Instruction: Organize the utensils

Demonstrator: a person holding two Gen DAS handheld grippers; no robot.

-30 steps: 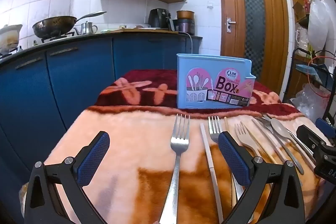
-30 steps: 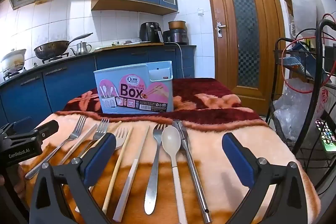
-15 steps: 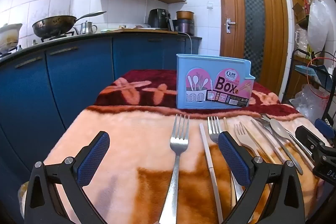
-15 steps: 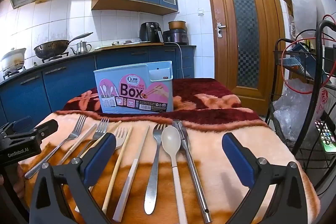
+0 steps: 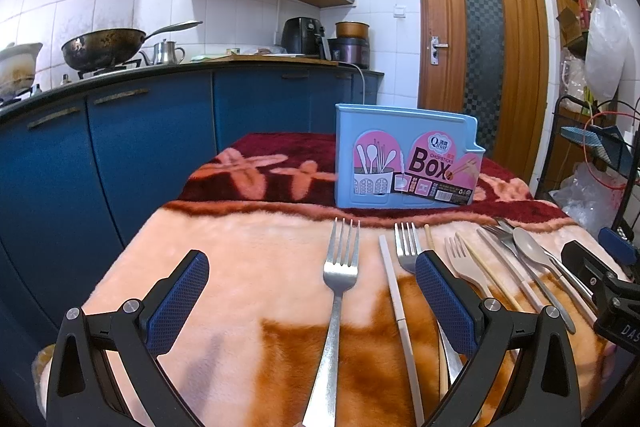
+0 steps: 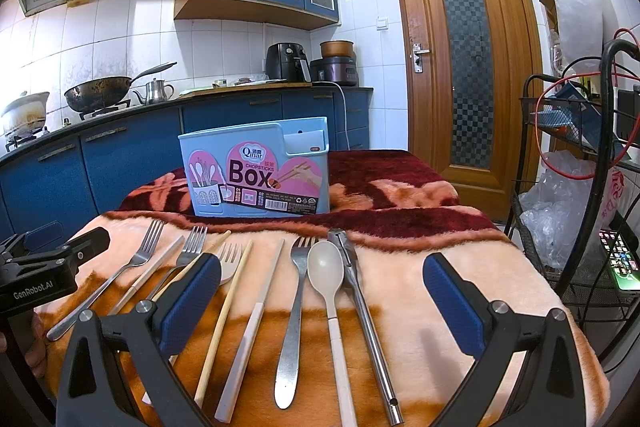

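We see a surface (image 6: 460, 267) covered by a plush blanket (image 5: 248, 267), peach and orange near us with a dark red band and pale flower shapes at the far end. On that red band stands a light blue utensil box (image 6: 256, 163), upright, its front bearing a pink label with the word "Box" and drawings of spoons and chopsticks; a small pocket sits at its upper right corner in the right wrist view.

In front of the box the utensils lie in a row on the peach part, handles toward us, none touching the box. From the right wrist view, leftmost is a steel fork (image 6: 136, 259), then a pale chopstick (image 6: 152, 271), a second steel fork (image 6: 188, 251), a cream plastic fork (image 6: 230, 263) partly behind the gripper finger, a wooden chopstick (image 6: 224, 315), a white-and-cream chopstick (image 6: 252, 323), a third steel fork (image 6: 296, 307), a cream spoon (image 6: 326, 271) with a long white handle, and steel tongs (image 6: 360, 299) just beside the spoon.

Our left gripper (image 5: 312, 299) hovers low over the near edge, its jaws wide apart and holding nothing, with the leftmost fork lying between them. Our right gripper (image 6: 322, 299) hangs likewise, jaws spread and empty, with the middle utensils showing between its blue padded fingers (image 6: 452, 299).
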